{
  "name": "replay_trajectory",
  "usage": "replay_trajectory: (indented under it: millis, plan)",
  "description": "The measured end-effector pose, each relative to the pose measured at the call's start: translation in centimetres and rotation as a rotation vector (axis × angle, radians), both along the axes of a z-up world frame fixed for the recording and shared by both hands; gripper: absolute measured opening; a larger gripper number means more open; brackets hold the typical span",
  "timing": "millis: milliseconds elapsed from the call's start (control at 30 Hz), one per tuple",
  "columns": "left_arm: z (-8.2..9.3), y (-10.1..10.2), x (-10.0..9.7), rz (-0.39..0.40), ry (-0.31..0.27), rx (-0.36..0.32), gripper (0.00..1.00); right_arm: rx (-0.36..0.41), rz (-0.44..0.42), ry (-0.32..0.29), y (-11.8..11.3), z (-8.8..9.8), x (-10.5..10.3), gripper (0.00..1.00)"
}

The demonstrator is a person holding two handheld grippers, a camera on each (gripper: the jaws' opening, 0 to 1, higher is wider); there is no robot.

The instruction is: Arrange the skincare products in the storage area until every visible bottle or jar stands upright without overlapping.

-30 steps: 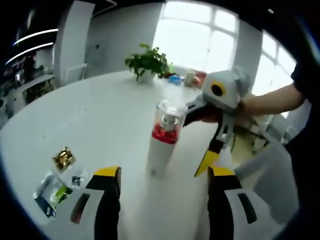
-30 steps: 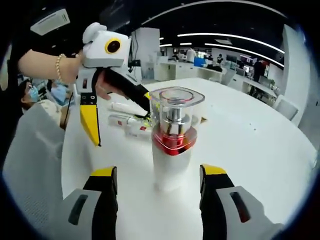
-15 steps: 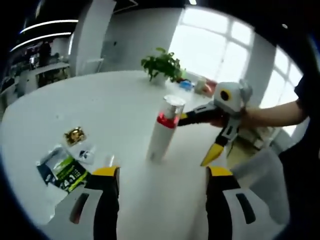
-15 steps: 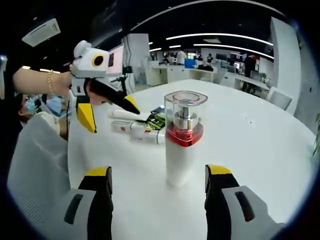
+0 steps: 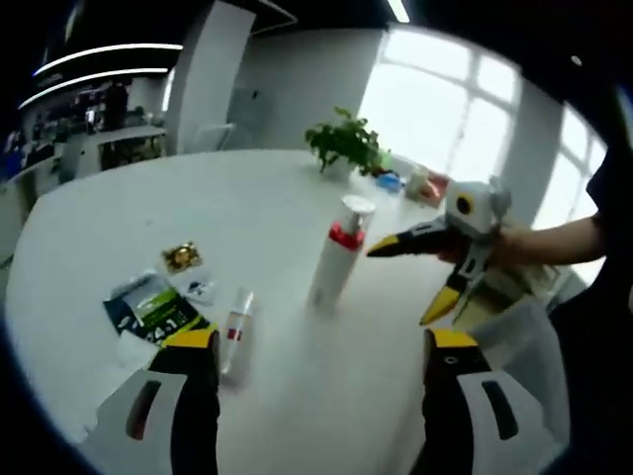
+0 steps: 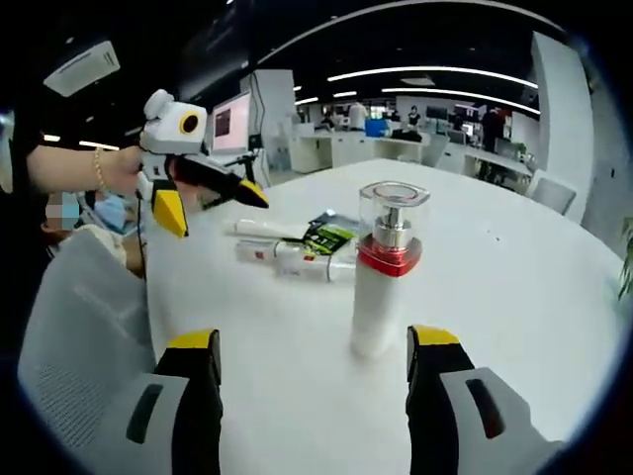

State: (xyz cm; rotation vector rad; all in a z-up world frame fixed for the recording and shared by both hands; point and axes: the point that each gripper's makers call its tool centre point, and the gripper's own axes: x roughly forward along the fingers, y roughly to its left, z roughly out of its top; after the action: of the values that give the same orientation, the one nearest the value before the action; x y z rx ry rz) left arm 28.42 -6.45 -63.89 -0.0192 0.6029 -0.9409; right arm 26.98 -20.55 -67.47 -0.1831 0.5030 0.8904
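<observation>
left gripper [image 5: 316, 346]: grey-white jaws, yellow tips, black inner faces, dark slot on each jaw | right gripper [image 6: 312, 346]: same grey jaws, yellow tips, black inner faces | across the table each shows a white body, black tapered jaws tipped yellow | bead bracelet [image 6: 99, 168] on the wrist | dark sleeve [image 5: 608, 178]

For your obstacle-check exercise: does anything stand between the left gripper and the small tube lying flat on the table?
Nothing visible does. The tube lies just ahead of the left gripper, beside its left finger, on bare table. The upright pump bottle stands farther off.
</observation>
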Motion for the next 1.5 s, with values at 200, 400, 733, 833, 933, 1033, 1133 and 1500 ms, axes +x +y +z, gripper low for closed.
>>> replay_trajectory:
  millis: [200, 400, 733, 833, 933, 1033, 1133, 1500]
  plan:
    - [-0.2, 1.9, -1.3, 0.022, 0.006, -0.006, 0.82, 0.002, -0.021, 0.007, 0.2, 0.1, -1.1, 0.78]
    - [-1.5, 3.7, -3.1, 0.049, 0.036, 0.004, 0.88, -0.003, -0.059, 0.019, 0.1, -0.1, -1.9, 0.81]
    - [-1.7, 6.2, -5.5, 0.076, 0.073, -0.003, 0.95, -0.015, -0.098, 0.046, 1.0, 0.0, -3.8, 0.85]
    - [-1.9, 6.8, -6.2, 0.085, 0.085, -0.003, 0.98, -0.011, -0.104, 0.046, 1.3, 0.1, -4.4, 0.87]
    - [-2.1, 7.2, -7.1, 0.088, 0.088, 0.01, 0.98, -0.015, -0.109, 0.054, 1.4, 0.0, -5.1, 0.88]
    - [-2.4, 7.9, -7.7, 0.107, 0.093, 0.02, 0.99, -0.007, -0.122, 0.063, 1.4, -0.2, -5.8, 0.9]
    - [-1.9, 8.6, -8.3, 0.167, 0.103, -0.007, 0.99, -0.001, -0.129, 0.077, 1.5, -0.3, -6.7, 0.92]
    - [-1.9, 10.2, -10.3, 0.258, 0.048, 0.018, 0.99, -0.017, -0.121, 0.094, 2.0, -0.6, -7.7, 1.0]
